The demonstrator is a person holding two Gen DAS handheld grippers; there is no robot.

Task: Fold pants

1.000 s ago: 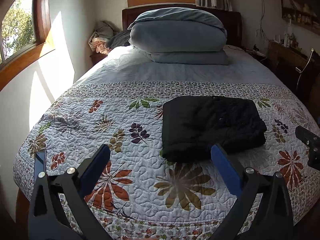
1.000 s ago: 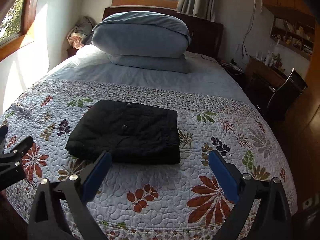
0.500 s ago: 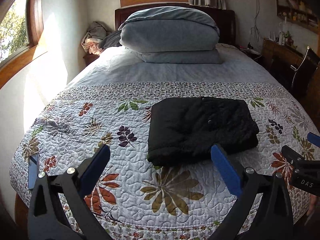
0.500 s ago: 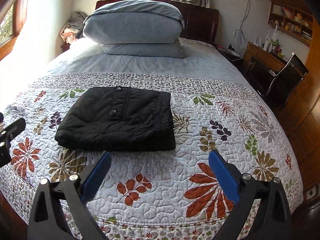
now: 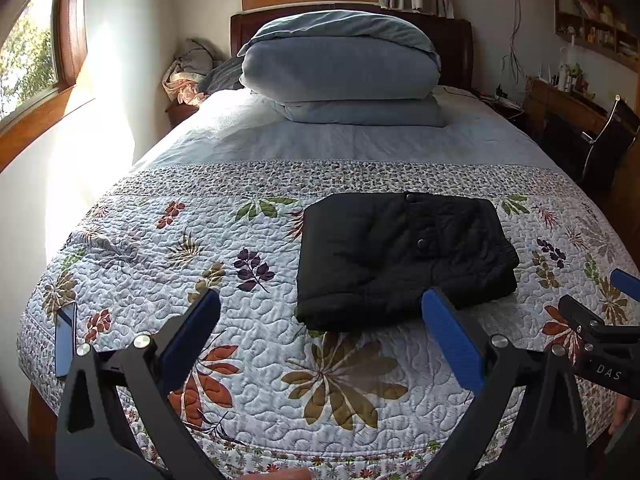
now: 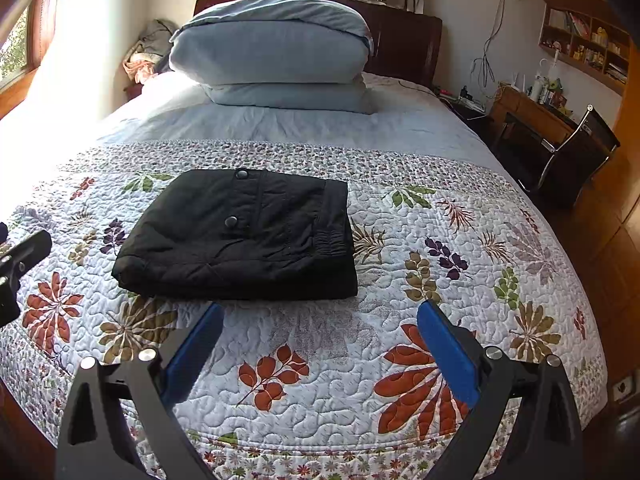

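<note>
The black pants (image 5: 404, 254) lie folded into a compact rectangle on the floral quilt (image 5: 160, 248), with two snap buttons showing on top. They also show in the right wrist view (image 6: 244, 236). My left gripper (image 5: 320, 304) is open and empty, held above the quilt's foot end, short of the pants' near edge. My right gripper (image 6: 320, 316) is open and empty, also back from the pants' near edge. The right gripper's tip shows at the right edge of the left wrist view (image 5: 600, 328).
A dark phone (image 5: 66, 338) lies at the quilt's front left corner. Stacked blue pillows (image 5: 340, 68) sit at the headboard. A desk and chair (image 6: 572, 152) stand to the right of the bed. A window wall runs along the left.
Both grippers have drawn back and up from the bed, so the pants look farther away and more of the foot end shows. The pants have not moved.
</note>
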